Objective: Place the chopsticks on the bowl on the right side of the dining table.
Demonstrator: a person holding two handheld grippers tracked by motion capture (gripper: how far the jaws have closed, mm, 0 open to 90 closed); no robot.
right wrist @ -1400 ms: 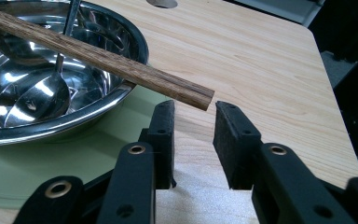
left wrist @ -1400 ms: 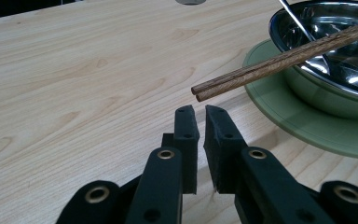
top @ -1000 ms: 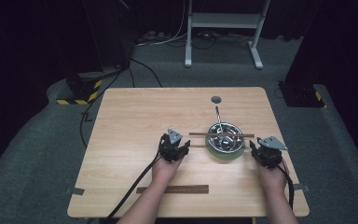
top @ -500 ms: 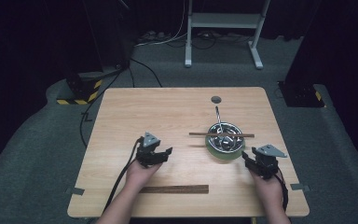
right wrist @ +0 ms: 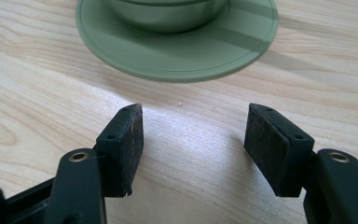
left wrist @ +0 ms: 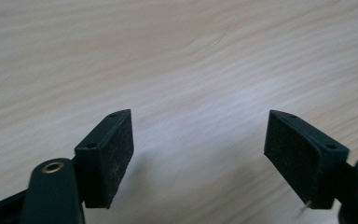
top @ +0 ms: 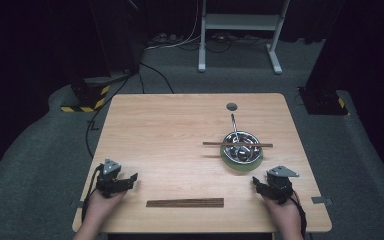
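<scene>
On the wooden tabletop (top: 170, 135), both tongs, left (top: 121, 181) and right (top: 266, 186), gape empty; a careless reach could knock the stick (top: 237, 144) off the bowl (top: 241, 147).

Lab or studio: black curtains (top: 40, 45), hazard-taped stand (top: 87, 97), floor cables (top: 180, 42).

The high view looked forward and down from above the near edge of the table (top: 180, 130), far enough off to take in all four corners and the floor beyond. The left gripper view sat low and close over bare wood near the near-left corner, looking along its own jaws. The right gripper view sat low near the near-right corner, facing the green plate (right wrist: 177, 56), which the high view shared (top: 230, 162), toward the right edge.
</scene>
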